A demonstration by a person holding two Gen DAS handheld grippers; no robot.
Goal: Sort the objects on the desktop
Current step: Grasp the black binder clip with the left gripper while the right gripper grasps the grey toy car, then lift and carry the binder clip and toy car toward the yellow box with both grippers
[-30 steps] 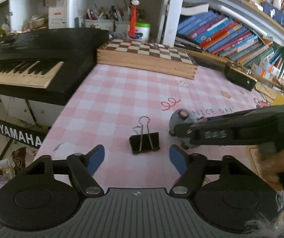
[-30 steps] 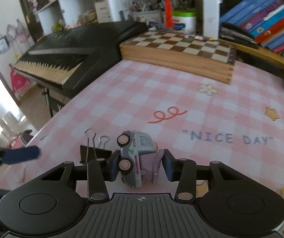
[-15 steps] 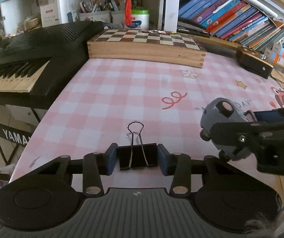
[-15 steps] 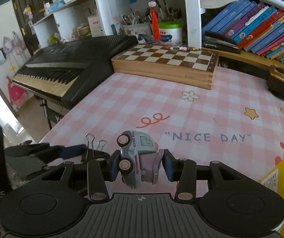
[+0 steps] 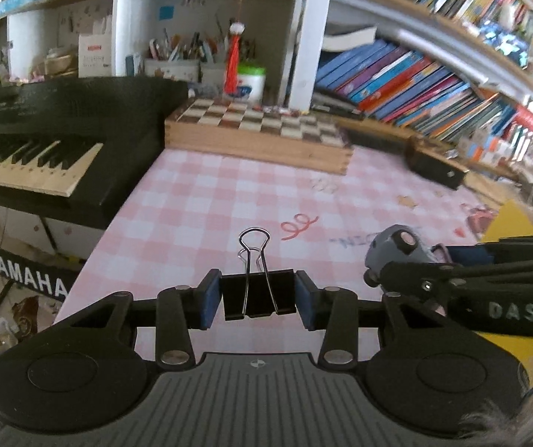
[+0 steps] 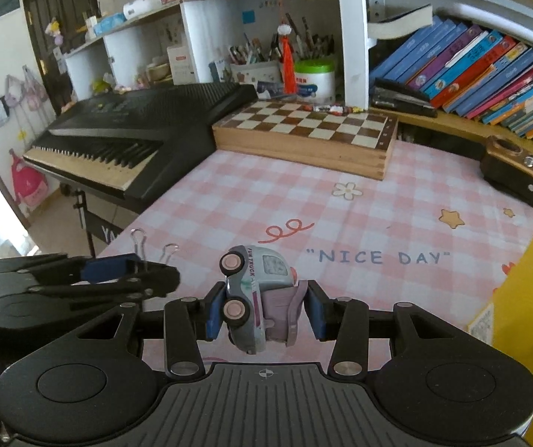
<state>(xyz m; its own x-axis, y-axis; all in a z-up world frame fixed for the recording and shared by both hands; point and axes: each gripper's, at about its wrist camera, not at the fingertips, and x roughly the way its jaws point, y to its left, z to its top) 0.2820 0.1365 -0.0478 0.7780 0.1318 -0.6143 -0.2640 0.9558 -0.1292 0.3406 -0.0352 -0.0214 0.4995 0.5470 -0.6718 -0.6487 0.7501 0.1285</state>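
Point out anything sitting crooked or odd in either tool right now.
The toy truck in the right tool is rolled onto its side, wheels facing left rather than down. The binder clip in the left tool sits square, handles forward. Nothing looks spilled or damaged.

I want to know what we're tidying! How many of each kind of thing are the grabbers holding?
Binder clip: 1, in the left gripper
Toy car: 1, in the right gripper
Total: 2
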